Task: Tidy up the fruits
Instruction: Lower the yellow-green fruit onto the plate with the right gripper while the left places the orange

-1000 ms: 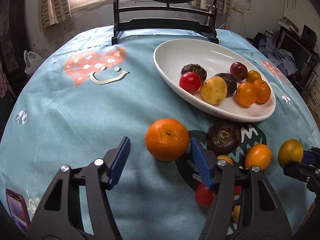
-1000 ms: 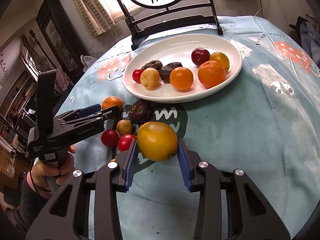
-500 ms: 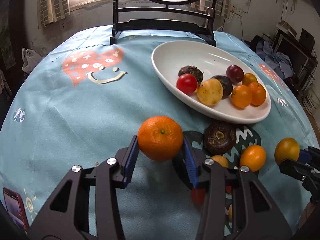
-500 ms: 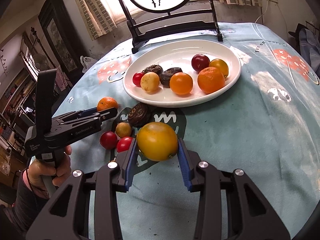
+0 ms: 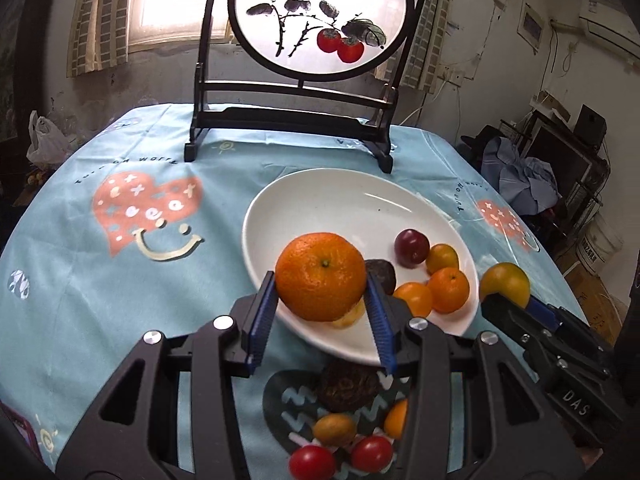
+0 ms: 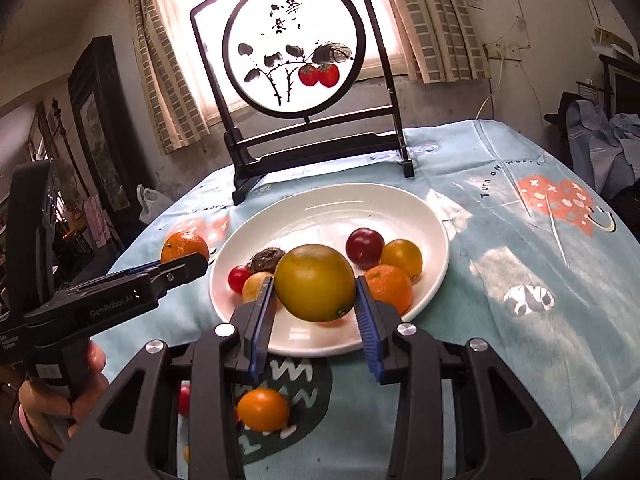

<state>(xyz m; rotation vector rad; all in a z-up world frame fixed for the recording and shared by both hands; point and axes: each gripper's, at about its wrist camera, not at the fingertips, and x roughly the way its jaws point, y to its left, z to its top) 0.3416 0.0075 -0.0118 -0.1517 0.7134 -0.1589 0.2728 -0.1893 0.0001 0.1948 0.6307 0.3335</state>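
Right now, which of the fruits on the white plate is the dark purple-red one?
The plum, toward the back right of the white plate. It is smooth and dark purple-red; its neighbours are orange or yellow-orange.

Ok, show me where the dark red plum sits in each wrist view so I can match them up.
Left wrist view: the dark red plum lies right of centre on the white plate, beyond the orange held in the left gripper.
Right wrist view: the plum lies on the plate, up and right of the held yellow-green fruit.
Shared landmark: the round persimmon screen.
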